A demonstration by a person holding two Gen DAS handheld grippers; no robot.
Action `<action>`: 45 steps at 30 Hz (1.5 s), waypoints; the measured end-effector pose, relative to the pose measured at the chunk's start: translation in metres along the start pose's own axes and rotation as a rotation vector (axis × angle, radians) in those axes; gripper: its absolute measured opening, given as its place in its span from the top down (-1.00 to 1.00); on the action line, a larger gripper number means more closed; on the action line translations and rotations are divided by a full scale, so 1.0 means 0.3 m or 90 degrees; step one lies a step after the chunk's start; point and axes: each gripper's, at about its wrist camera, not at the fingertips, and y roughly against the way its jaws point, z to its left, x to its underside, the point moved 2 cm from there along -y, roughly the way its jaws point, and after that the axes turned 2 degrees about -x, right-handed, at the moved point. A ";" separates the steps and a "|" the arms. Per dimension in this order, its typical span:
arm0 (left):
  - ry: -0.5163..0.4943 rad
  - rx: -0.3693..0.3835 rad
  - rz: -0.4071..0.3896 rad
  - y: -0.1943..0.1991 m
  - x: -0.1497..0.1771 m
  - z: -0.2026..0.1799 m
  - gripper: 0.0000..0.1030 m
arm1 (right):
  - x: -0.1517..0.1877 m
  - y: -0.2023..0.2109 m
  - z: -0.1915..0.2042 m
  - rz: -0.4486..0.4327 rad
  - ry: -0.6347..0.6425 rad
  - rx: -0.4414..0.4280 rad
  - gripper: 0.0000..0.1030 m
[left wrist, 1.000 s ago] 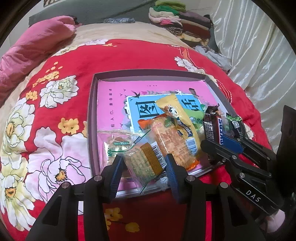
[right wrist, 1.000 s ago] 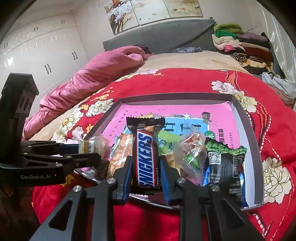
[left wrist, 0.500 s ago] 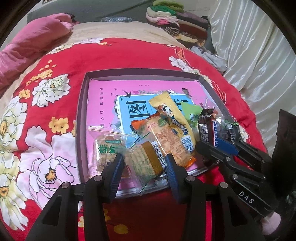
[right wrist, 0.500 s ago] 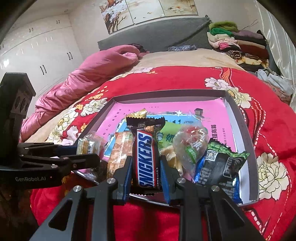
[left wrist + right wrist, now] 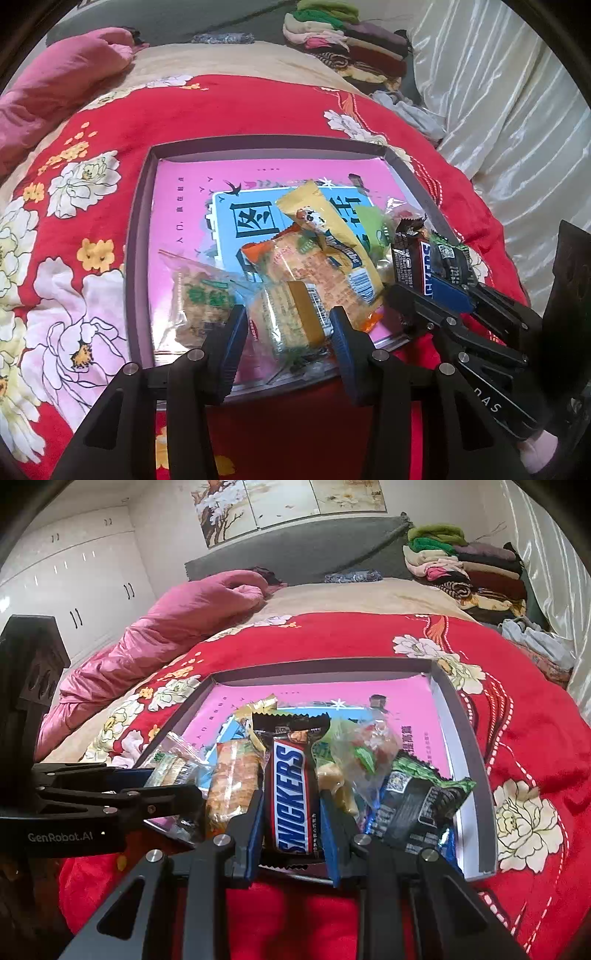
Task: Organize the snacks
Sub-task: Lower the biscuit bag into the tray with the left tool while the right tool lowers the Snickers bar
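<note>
A shallow grey tray (image 5: 140, 206) with a pink printed floor lies on the red flowered blanket; it also shows in the right wrist view (image 5: 461, 734). Several snack packs lie piled at its near edge. My left gripper (image 5: 288, 332) is shut on a clear-wrapped brown cake (image 5: 291, 317). My right gripper (image 5: 293, 812) is shut on a Snickers bar (image 5: 291, 786), also seen in the left wrist view (image 5: 417, 258). An orange cracker pack (image 5: 303, 262), a yellow pack (image 5: 332, 229), a clear biscuit pack (image 5: 199, 295) and a black-green pack (image 5: 421, 805) lie around them.
The red flowered blanket (image 5: 74, 258) covers the bed. A pink quilt (image 5: 166, 627) lies at the far left. Folded clothes (image 5: 465, 568) are stacked at the far right by a white curtain (image 5: 517, 110). White wardrobes (image 5: 74, 583) stand behind.
Both views have shifted slightly left and lower over the tray. Both grippers stay shut on the same packs; the snack pile looks barely disturbed.
</note>
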 end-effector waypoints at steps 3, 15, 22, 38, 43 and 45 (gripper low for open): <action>0.006 -0.001 0.008 -0.015 0.005 0.002 0.09 | 0.000 0.005 -0.008 0.001 -0.001 0.005 0.44; 0.008 -0.002 0.009 -0.020 0.010 0.004 0.09 | -0.007 0.004 -0.011 -0.006 -0.002 0.000 0.44; 0.013 -0.007 0.006 -0.021 0.006 0.010 0.09 | -0.007 -0.001 -0.027 -0.005 -0.005 0.017 0.44; 0.019 -0.005 0.001 -0.029 0.002 0.022 0.09 | 0.002 -0.015 -0.031 0.006 0.001 0.031 0.44; 0.020 -0.004 0.002 -0.029 0.001 0.021 0.09 | 0.005 -0.021 -0.019 0.006 0.009 0.024 0.44; 0.020 -0.004 0.002 -0.029 0.001 0.022 0.09 | 0.006 -0.027 -0.016 0.008 0.011 0.022 0.44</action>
